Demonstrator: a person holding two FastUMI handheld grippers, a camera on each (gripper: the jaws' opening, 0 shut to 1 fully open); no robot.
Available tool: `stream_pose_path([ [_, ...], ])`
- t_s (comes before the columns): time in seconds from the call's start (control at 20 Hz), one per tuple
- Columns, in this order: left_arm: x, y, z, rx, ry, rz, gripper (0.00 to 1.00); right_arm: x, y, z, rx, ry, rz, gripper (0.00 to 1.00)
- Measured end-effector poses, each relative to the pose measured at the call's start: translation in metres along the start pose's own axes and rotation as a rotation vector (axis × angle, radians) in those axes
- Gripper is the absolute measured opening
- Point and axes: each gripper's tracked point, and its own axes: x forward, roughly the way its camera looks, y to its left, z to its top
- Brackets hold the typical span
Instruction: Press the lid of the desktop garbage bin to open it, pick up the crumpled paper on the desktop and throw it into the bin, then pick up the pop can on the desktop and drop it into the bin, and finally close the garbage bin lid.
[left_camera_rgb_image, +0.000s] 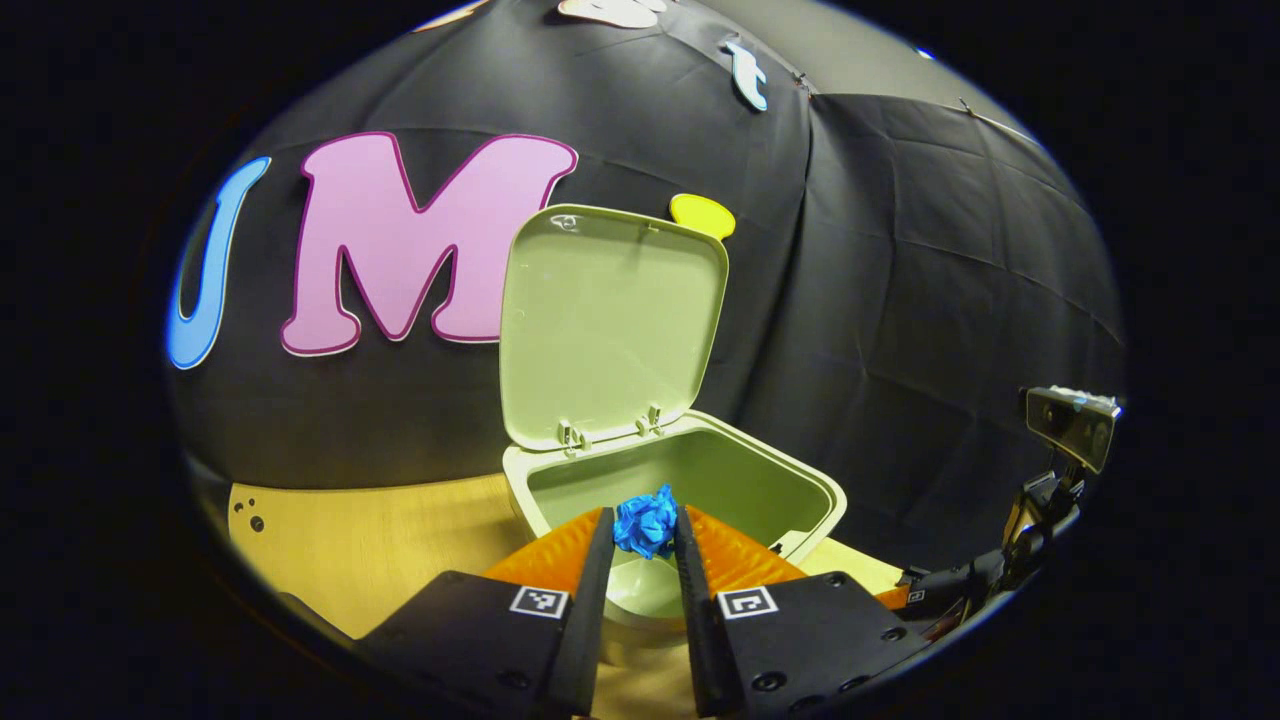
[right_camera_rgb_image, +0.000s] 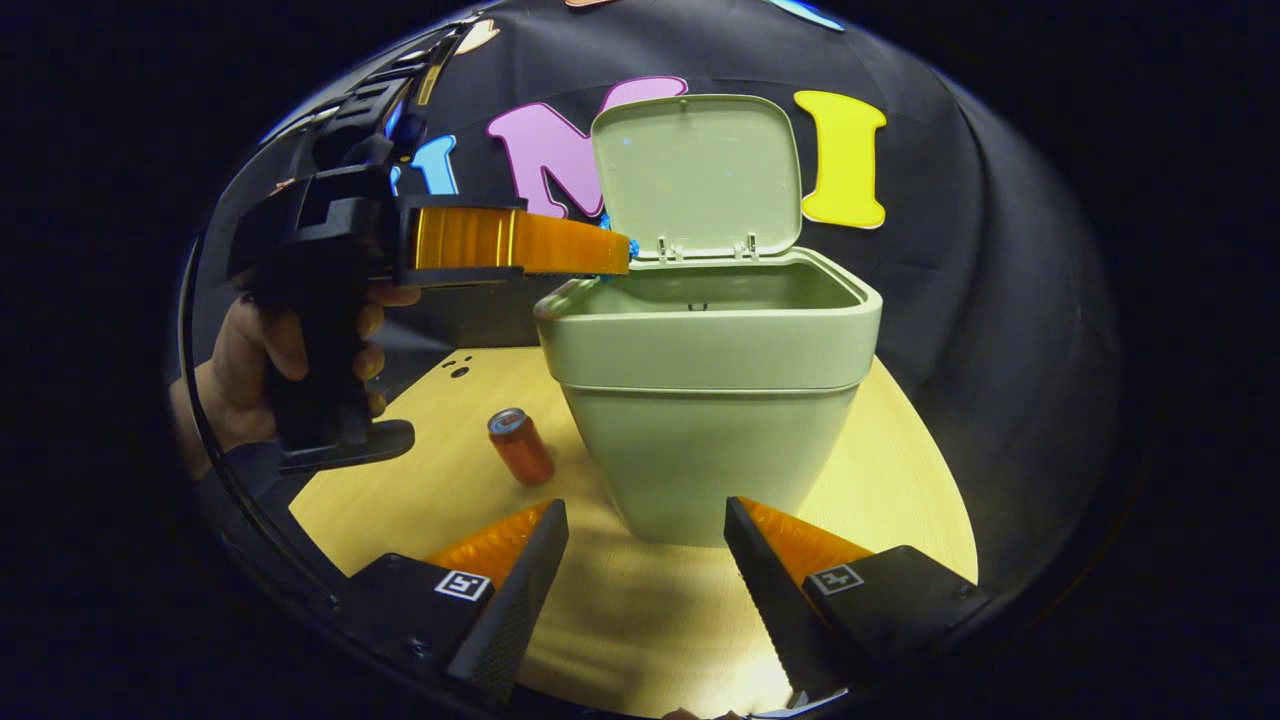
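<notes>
A: What could have gone wrong? The left gripper (left_camera_rgb_image: 646, 528) pinched the crumpled paper (left_camera_rgb_image: 646, 521) between its fingertips, right over the near rim of the open bin (right_camera_rgb_image: 712, 340).

B: Released there, the ball might have clipped the rim and dropped onto the table (right_camera_rgb_image: 640, 610). The right gripper (right_camera_rgb_image: 646, 520) hung wide and empty, low before the bin.

A: Anything hidden?

B: The bin's floor, and the pop can (right_camera_rgb_image: 520, 446) stood by the bin, seemingly tilted, perhaps only lens distortion.

Black gripper bodies (right_camera_rgb_image: 320, 300), square markers (left_camera_rgb_image: 539, 601)
</notes>
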Motion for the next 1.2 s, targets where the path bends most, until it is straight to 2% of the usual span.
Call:
stream_pose_path([
  [0.15,0.001,0.0,0.001,0.008,-0.011,-0.013,0.57,0.002,0.0,-0.001,0.004,0.008,-0.009,0.99],
  [0.2,-0.001,0.001,0.002,0.007,-0.016,-0.012,0.76,0.003,0.0,-0.002,0.003,0.012,-0.012,0.99],
  [0.3,-0.008,0.009,0.008,0.014,-0.044,0.013,0.95,0.002,0.002,-0.001,0.004,0.012,-0.023,0.99],
  [0.5,-0.044,0.039,0.016,0.022,-0.104,0.095,0.96,-0.003,0.003,-0.004,-0.003,0.024,-0.056,0.99],
  [0.7,-0.1,0.088,0.003,0.022,-0.116,0.223,0.96,-0.014,0.011,-0.012,-0.046,0.056,-0.063,0.99],
  [1.0,-0.209,0.15,-0.065,-0.097,-0.057,0.376,0.96,-0.02,0.057,-0.017,-0.068,0.061,-0.053,0.99],
  [1.2,-0.284,0.199,-0.11,-0.149,-0.039,0.511,0.96,-0.016,0.095,-0.026,-0.075,0.056,-0.036,0.99],
])
